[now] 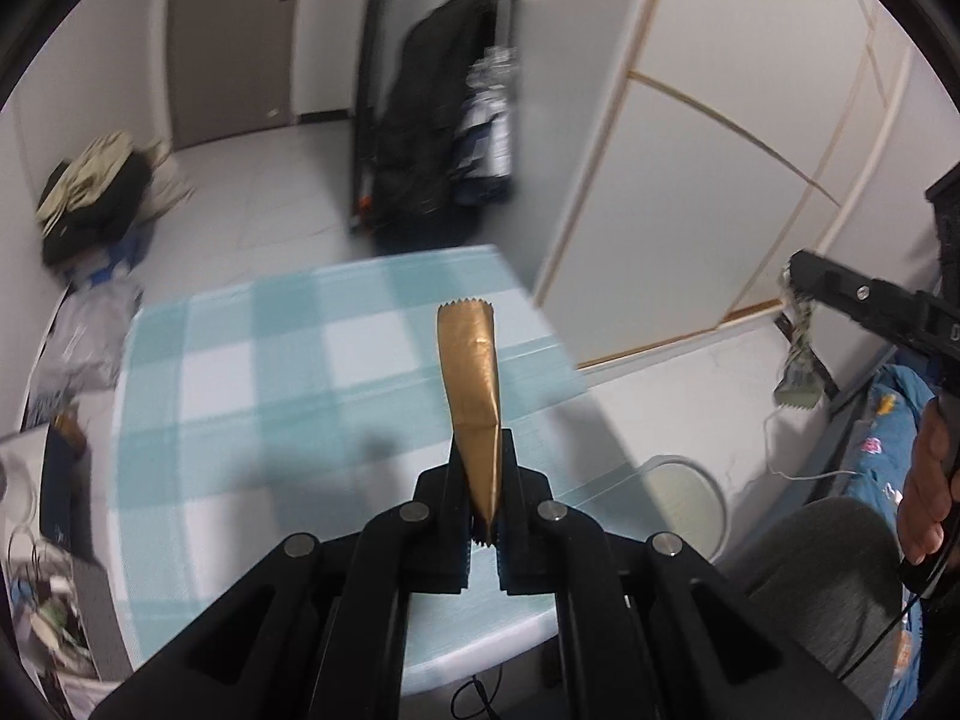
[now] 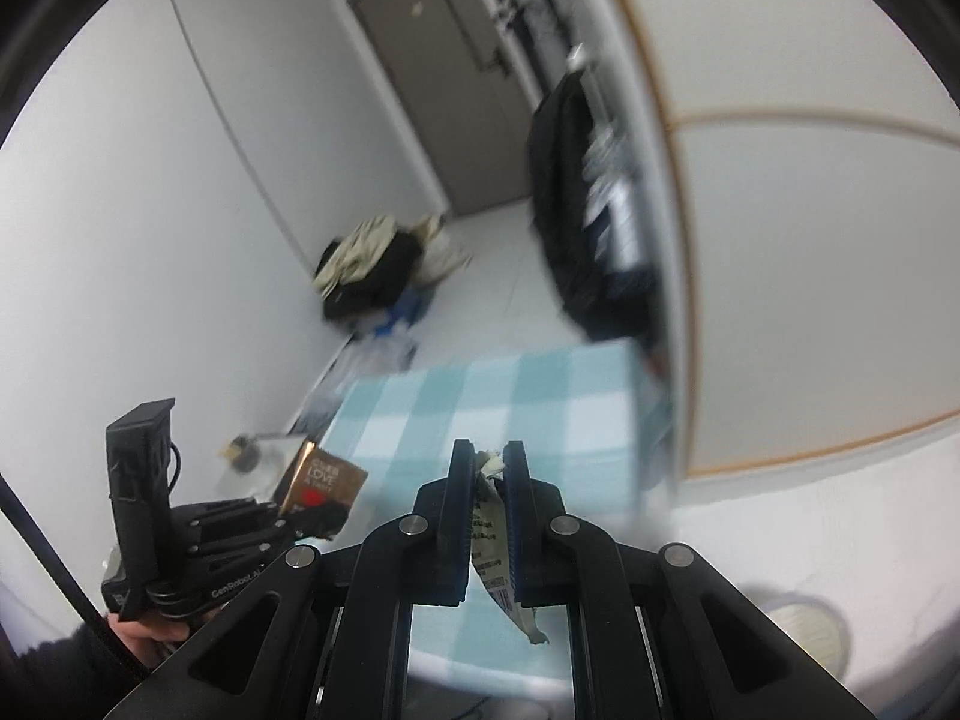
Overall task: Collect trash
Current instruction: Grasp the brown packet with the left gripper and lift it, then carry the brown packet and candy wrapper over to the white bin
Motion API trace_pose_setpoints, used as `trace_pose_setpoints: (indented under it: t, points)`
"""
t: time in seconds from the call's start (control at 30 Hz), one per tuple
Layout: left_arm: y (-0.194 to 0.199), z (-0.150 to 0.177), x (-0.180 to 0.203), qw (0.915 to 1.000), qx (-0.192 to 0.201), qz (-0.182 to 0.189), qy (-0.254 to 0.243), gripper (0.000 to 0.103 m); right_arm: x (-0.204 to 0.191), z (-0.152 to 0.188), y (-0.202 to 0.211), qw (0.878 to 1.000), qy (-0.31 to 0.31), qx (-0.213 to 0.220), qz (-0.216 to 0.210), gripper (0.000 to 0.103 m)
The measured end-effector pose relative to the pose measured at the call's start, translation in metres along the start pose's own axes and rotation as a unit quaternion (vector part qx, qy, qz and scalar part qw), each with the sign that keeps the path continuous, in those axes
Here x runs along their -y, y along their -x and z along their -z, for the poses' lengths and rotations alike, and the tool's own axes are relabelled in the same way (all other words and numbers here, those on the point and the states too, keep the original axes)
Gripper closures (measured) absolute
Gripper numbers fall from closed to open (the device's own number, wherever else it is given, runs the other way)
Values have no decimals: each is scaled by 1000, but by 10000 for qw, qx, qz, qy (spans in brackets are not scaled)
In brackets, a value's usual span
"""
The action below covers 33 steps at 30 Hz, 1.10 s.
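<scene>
My left gripper (image 1: 483,450) is shut on a gold snack wrapper (image 1: 471,378) that sticks up past its fingertips, above a table with a blue-and-white checked cloth (image 1: 252,372). In the right wrist view the same wrapper (image 2: 324,480) shows its brown printed face in the left gripper (image 2: 318,519) at the lower left. My right gripper (image 2: 487,456) is shut on a crumpled pale wrapper (image 2: 498,564) that hangs down between its fingers. From the left wrist view the right gripper (image 1: 795,276) is at the far right with that pale wrapper (image 1: 798,372) dangling from it.
A round pale bin (image 1: 684,498) stands on the floor right of the table. White wardrobe doors (image 1: 720,150) rise behind. Dark clothes hang on a rack (image 1: 432,120). Bags lie piled by the wall (image 1: 90,198). Cluttered items (image 1: 48,570) sit left of the table. A person's hand (image 1: 927,480) holds the right gripper.
</scene>
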<state>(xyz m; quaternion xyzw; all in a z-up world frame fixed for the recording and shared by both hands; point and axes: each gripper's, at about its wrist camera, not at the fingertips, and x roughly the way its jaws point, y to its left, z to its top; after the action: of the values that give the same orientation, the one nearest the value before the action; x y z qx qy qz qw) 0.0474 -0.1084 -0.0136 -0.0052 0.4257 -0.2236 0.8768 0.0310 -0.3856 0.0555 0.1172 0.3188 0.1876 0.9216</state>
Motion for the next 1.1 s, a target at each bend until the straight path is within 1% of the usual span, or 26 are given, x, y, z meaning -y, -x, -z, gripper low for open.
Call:
trace_pose_setpoints:
  t: [0.1, 0.13, 0.27, 0.3, 0.4, 0.5, 0.57, 0.73, 0.8, 0.93, 1.1]
  points:
    - [-5, -10, 22, 9996, 28, 215, -185, 101, 19, -4, 31, 9993, -136, 305, 186, 94]
    - [-9, -15, 32, 9993, 27, 276, -261, 101, 28, -4, 41, 9986, -175, 391, 307, 94]
    - [-19, -27, 61, 9975, -11, 520, -484, 101, 57, 5, 65, 9957, -327, 501, 707, 94]
    - [-23, -30, 69, 9967, -37, 596, -545, 101, 66, 10, 71, 9941, -348, 518, 885, 94]
    - [-34, -35, 91, 9941, -130, 833, -684, 101, 85, 24, 80, 9912, -417, 461, 1171, 94]
    - [-46, -38, 113, 9909, -257, 1033, -823, 101, 112, 42, 83, 9880, -642, 288, 1376, 94]
    - [-59, -39, 128, 9877, -410, 1219, -894, 101, 130, 54, 84, 9855, -812, 187, 1478, 94]
    - [-88, -36, 162, 9795, -732, 1506, -1121, 101, 168, 82, 80, 9790, -1280, -61, 1584, 94]
    - [-97, -34, 171, 9763, -861, 1594, -1183, 101, 181, 94, 77, 9772, -1431, -132, 1566, 94]
    - [-121, -29, 191, 9695, -1175, 1717, -1294, 101, 204, 112, 68, 9729, -1710, -259, 1533, 94]
    - [-145, -22, 211, 9609, -1564, 1843, -1352, 101, 232, 133, 45, 9659, -2048, -478, 1509, 94]
